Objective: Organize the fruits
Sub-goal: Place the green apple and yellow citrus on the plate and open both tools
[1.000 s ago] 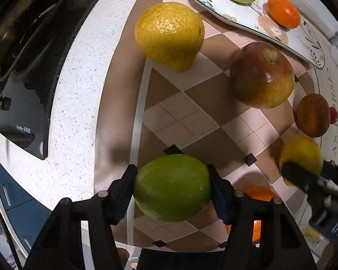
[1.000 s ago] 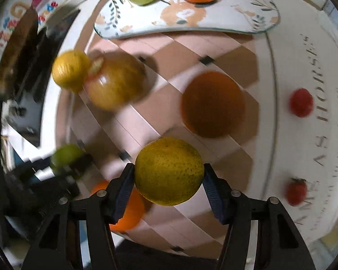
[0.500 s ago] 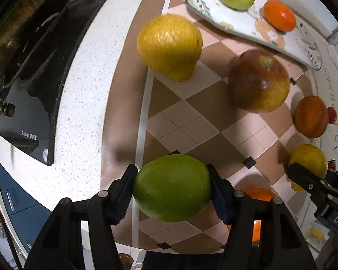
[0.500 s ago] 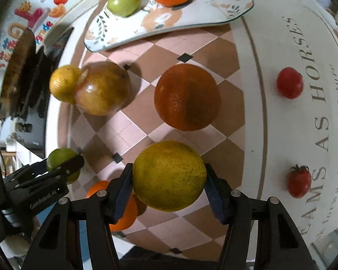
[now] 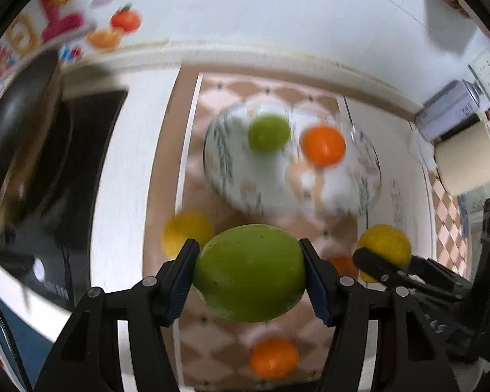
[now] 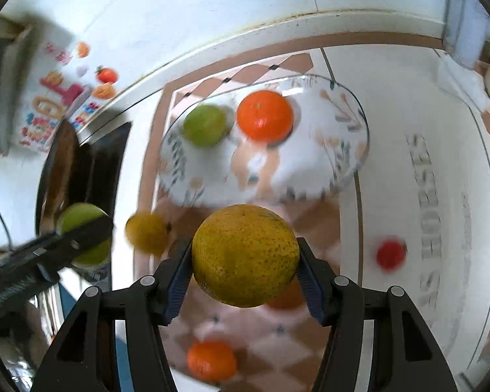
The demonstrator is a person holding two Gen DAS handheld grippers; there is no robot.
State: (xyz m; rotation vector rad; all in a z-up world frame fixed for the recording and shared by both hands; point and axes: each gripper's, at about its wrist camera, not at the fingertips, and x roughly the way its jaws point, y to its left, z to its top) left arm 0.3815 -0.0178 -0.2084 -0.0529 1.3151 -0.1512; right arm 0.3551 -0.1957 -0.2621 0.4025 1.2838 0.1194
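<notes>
My left gripper (image 5: 250,274) is shut on a large green fruit (image 5: 250,272), held high above the checkered mat. My right gripper (image 6: 245,256) is shut on a yellow-green citrus (image 6: 245,254), also held high. The citrus also shows at the right of the left wrist view (image 5: 387,246). Ahead lies an oval floral plate (image 5: 232,176) (image 6: 339,163) holding a small green fruit (image 5: 268,133) (image 6: 205,125) and an orange (image 5: 324,146) (image 6: 265,116). On the mat below lie a yellow lemon (image 5: 186,232) (image 6: 146,233) and an orange (image 5: 273,357) (image 6: 211,361). Both views are blurred.
A black stove (image 5: 58,176) with a dark pan (image 5: 19,111) is on the left. A red tomato (image 6: 390,253) lies on the lettered white mat at right. A metal can (image 5: 454,107) and a board (image 5: 467,160) stand at the far right. The tiled wall is behind.
Both grippers rose with their fruit and tilted up toward the plate and wall. The mat fruits dropped low in view; the apple and dark orange are now hidden behind the held fruits.
</notes>
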